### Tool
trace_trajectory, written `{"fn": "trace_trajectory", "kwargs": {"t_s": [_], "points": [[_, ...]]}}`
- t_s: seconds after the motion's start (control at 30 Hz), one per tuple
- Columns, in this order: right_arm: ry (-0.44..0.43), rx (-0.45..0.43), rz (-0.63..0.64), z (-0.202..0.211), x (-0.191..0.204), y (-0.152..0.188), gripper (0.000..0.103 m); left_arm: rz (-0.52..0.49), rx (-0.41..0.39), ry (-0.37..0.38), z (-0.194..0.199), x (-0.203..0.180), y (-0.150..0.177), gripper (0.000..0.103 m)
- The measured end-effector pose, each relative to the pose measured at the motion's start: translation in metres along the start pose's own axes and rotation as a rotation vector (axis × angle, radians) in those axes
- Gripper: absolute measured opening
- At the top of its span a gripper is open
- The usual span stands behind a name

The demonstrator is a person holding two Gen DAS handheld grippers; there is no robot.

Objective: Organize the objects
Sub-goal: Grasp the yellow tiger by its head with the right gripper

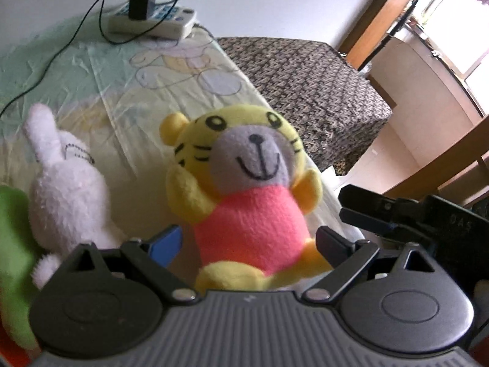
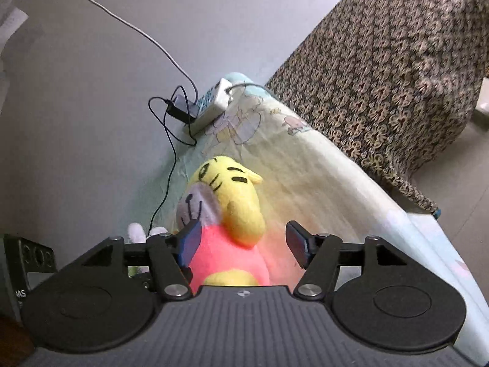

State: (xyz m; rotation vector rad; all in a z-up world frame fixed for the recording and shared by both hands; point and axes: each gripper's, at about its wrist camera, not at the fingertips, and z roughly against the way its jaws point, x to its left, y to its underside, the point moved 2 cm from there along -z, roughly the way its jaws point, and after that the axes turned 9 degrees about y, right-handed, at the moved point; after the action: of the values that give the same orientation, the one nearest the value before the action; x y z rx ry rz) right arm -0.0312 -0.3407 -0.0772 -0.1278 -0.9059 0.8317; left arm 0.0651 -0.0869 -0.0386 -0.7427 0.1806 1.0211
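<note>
A yellow tiger plush (image 1: 250, 214) in a pink shirt sits upright on the pale cartoon-print sheet (image 1: 128, 98), facing the left wrist camera. My left gripper (image 1: 249, 240) is open, its fingers either side of the plush's body with small gaps. My right gripper (image 2: 243, 238) is open too and straddles the same tiger plush (image 2: 232, 214) from the side. Its left blue pad (image 2: 191, 241) touches the pink belly and its right pad (image 2: 295, 244) stands apart. The right gripper's dark body (image 1: 397, 214) shows at the right of the left wrist view.
A white rabbit plush (image 1: 67, 189) and a green plush (image 1: 12, 238) lie left of the tiger. A power strip with a black charger and cables (image 1: 152, 18) sits by the wall. A patterned cloth-covered piece of furniture (image 1: 305, 91) adjoins the sheet. The sheet's edge drops to the floor (image 2: 458, 198).
</note>
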Motion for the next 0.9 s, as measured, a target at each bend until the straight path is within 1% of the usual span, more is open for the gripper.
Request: {"fn": "trace_trajectory", "kwargs": {"t_s": [0.1, 0.2, 0.27, 0.4, 0.53, 0.67, 0.83, 0.9], "points": [[-0.013, 0.008, -0.013, -0.011, -0.003, -0.008, 0.065, 0.017, -0.004, -0.004, -0.007, 0.005, -0.006, 0.094], [-0.056, 0.046, -0.056, -0.026, -0.006, -0.013, 0.065, 0.044, 0.012, 0.009, -0.017, 0.009, -0.009, 0.094], [-0.073, 0.074, -0.056, -0.035, -0.005, -0.015, 0.065, 0.058, 0.021, 0.024, -0.023, 0.011, -0.01, 0.094], [-0.104, 0.124, -0.043, -0.055, 0.001, -0.013, 0.065, 0.068, 0.042, 0.047, -0.035, 0.014, -0.012, 0.088], [-0.15, 0.151, -0.076, -0.069, 0.004, -0.011, 0.065, 0.106, 0.067, 0.065, -0.045, 0.021, -0.009, 0.088], [-0.18, 0.173, -0.083, -0.076, 0.004, -0.007, 0.065, 0.101, 0.069, 0.077, -0.046, 0.023, -0.008, 0.083], [-0.197, 0.173, -0.095, -0.072, 0.005, -0.007, 0.053, 0.124, 0.066, 0.109, -0.045, 0.024, -0.008, 0.078], [-0.194, 0.168, -0.086, -0.067, 0.008, -0.007, 0.052, 0.119, 0.068, 0.115, -0.042, 0.022, -0.008, 0.077]]}}
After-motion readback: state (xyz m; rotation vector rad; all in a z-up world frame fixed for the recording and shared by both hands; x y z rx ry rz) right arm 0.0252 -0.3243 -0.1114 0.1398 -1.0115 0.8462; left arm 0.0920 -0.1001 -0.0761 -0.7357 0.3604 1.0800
